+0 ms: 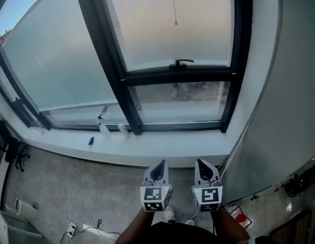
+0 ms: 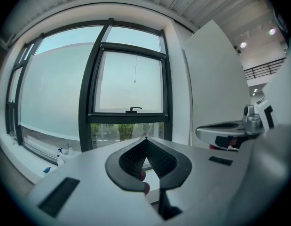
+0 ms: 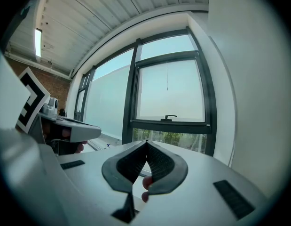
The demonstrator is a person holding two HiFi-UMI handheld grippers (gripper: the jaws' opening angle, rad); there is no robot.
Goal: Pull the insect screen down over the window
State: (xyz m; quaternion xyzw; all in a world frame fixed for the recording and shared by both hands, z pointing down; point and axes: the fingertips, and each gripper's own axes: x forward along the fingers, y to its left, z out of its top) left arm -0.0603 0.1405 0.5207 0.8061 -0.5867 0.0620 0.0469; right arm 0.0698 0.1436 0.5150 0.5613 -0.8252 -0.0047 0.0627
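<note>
Insect screen itself: we can't make it out in any view, and our guess is it sits rolled up above the top of the window (image 1: 147, 29). What we do see is its pull cord (image 1: 173, 4), hanging in front of the right-hand upper pane. Its long axis runs straight 12-to-6 and its small end bead (image 1: 175, 22) sits well above the black handle (image 1: 181, 63) on the transom. Going outward, the sill (image 1: 162, 149) is at 6 o'clock of the handle, then bare floor, then us. Both grippers are held low and side by side, well short of the glass. The left gripper (image 1: 161, 162) has its jaws closed tip to tip with nothing between them, and the right gripper (image 1: 202, 162) is the same, shut and empty. In the head view the bead lies at roughly 12 o'clock from the left jaws and 11 o'clock from the right jaws, far off and high. The left looks marginally closer to the cord's line, though not by enough to matter. In the left gripper view the cord (image 2: 135, 69) sits just 11 o'clock of the tips. In the right gripper view it (image 3: 167, 76) sits about 1 o'clock. We judge the next move needs a long reach up and forward, with one set of jaws opened, so the pads close across the vertical cord near the bead.
</note>
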